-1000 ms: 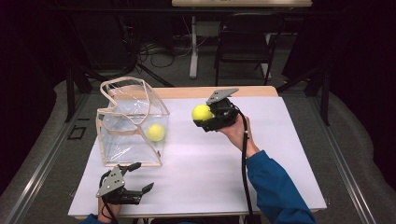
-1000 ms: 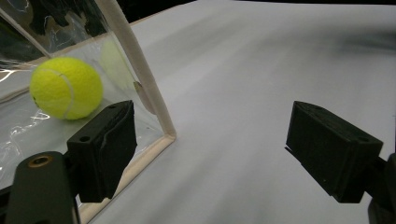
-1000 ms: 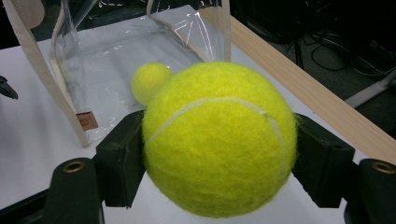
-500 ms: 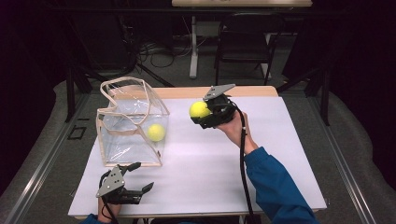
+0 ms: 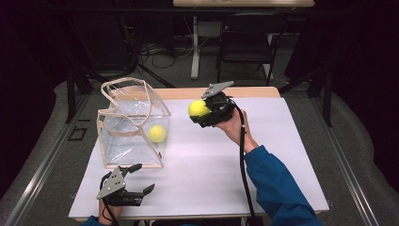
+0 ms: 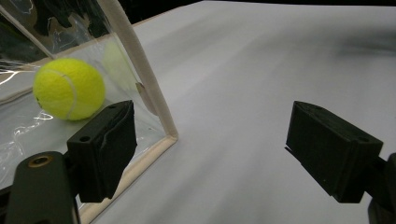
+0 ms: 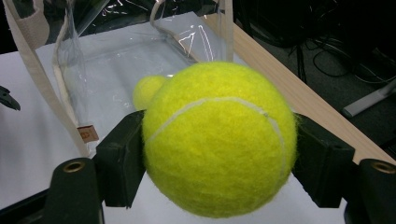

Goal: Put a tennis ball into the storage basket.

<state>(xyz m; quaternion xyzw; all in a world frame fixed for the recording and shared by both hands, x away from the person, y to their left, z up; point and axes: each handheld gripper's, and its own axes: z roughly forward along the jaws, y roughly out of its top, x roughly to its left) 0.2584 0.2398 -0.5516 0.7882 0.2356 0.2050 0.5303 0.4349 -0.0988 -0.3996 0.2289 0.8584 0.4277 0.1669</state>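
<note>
White table [image 5: 282, 155] spread beneath all. Clear bag [image 5: 129, 125] stood at table's left, second tennis ball [image 5: 157, 133] seen inside it. Right gripper [image 5: 203, 113] held raised above table, just right of bag, jaws clamped on tennis ball [image 5: 197, 108]; ball pressed between both pads [image 7: 119, 158]. Left gripper [image 5: 139, 180] rested low at near edge, jaws spread wide, nothing gripped, bag corner just beside one jaw. Against earlier frames: held ball carried slightly leftward, toward bag; left gripper unmoved.

The high view looks forward and down over the whole table [image 5: 207, 188]. Both gripper views sit close, sharing the clear bag [image 5: 123, 123] [image 6: 140, 70] [image 7: 60, 60] near the table's left edge.
</note>
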